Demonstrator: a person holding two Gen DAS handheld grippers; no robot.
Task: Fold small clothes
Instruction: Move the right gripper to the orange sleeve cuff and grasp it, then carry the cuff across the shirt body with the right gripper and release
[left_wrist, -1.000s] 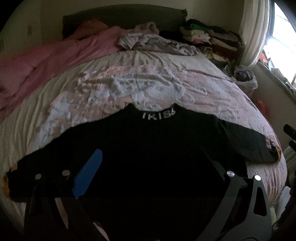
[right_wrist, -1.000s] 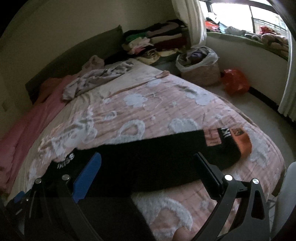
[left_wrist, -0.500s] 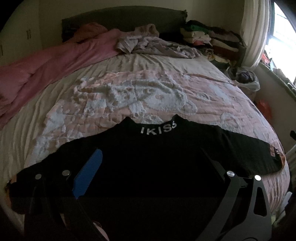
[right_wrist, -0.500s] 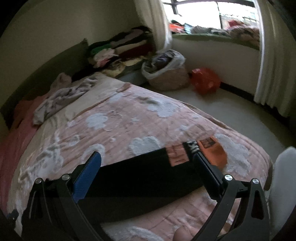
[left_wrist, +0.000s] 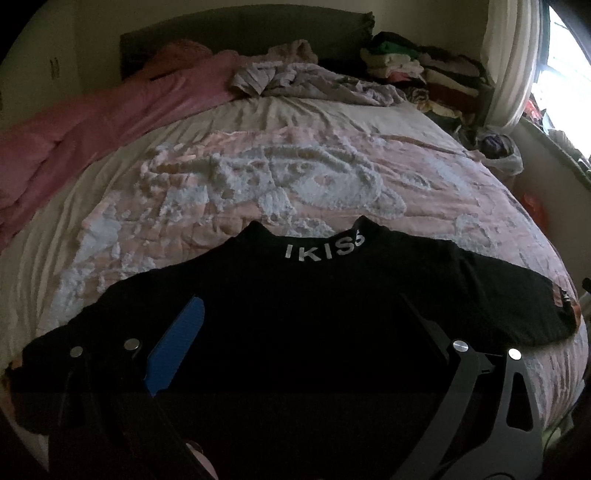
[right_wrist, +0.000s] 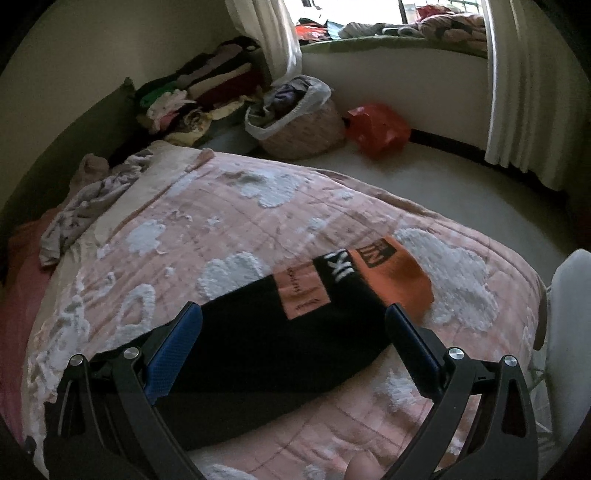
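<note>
Swinging rightward since a second ago, the right claw (right_wrist: 293, 321) now looks down on the end of the sleeve (right_wrist: 332, 295), where before it faced the shirt's shoulder and collar; the left wrist view has barely shifted.

Spread flat on the bed's pink quilt (left_wrist: 332, 177) lies a black long-sleeved shirt (left_wrist: 295, 295), collar toward the headboard, with white lettering "IKISS" (left_wrist: 325, 251) across the neckband. Both sleeves stretch out sideways. In the right wrist view the sleeve ends in an orange cuff (right_wrist: 402, 273), with a peach patch and a black band with white letters just before it.

The left claw (left_wrist: 299, 314) hovers over the shirt's body with its jaws wide apart and nothing between them. The right claw is likewise wide open, its blue-padded finger (right_wrist: 173, 347) and black finger (right_wrist: 410, 339) straddling the sleeve's width; whether the tips touch the cloth cannot be told.

Farther up the bed lie a rumpled grey garment (left_wrist: 314, 81) and a pink blanket (left_wrist: 92, 122). Beside the bed sit a stack of folded clothes (right_wrist: 199, 96), a woven basket lined with a plastic bag (right_wrist: 303, 125) and an orange bag (right_wrist: 376, 129) on the floor.
</note>
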